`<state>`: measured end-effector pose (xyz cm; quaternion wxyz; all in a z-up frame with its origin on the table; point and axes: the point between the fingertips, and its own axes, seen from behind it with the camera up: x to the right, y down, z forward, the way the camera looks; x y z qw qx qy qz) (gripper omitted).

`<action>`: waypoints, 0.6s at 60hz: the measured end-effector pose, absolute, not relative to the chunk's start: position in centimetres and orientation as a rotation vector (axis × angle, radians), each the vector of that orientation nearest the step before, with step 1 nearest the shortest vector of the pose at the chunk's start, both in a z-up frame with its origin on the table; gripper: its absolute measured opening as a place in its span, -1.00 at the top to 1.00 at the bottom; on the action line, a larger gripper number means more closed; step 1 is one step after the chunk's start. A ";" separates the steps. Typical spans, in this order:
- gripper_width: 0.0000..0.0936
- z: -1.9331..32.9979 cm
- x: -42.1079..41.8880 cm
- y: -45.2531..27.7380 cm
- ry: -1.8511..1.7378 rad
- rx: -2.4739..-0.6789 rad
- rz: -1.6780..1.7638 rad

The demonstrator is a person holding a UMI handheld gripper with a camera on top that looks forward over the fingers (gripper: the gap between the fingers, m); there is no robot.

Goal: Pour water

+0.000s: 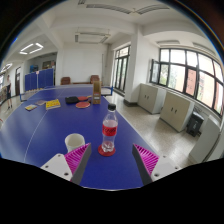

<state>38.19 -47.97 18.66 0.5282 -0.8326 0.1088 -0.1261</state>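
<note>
A clear plastic bottle (109,130) with a red label and dark cap stands upright on a red coaster on the blue table (60,125). It is just ahead of my fingers, a little left of the middle of the gap. A white cup (74,142) stands to its left, close behind the left fingertip. My gripper (112,158) is open and holds nothing; the pink pads (146,157) face each other with bare table between them.
Farther back on the table lie a red disc (83,102), a yellow item (52,104), a dark item (72,99) and a small bottle (95,98). The table's right edge drops to the tiled floor; cabinets (178,110) line the windows at right.
</note>
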 end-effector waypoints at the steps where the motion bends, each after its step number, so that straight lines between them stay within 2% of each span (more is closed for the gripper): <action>1: -0.81 18.9 37.7 -49.1 0.260 -1.990 -0.302; 2: -0.81 19.9 37.4 -49.7 0.260 -1.994 -0.303; 17: -0.81 22.7 31.0 -64.0 0.225 -2.036 -0.315; 36: -0.81 24.9 28.9 -70.9 0.190 -2.017 -0.328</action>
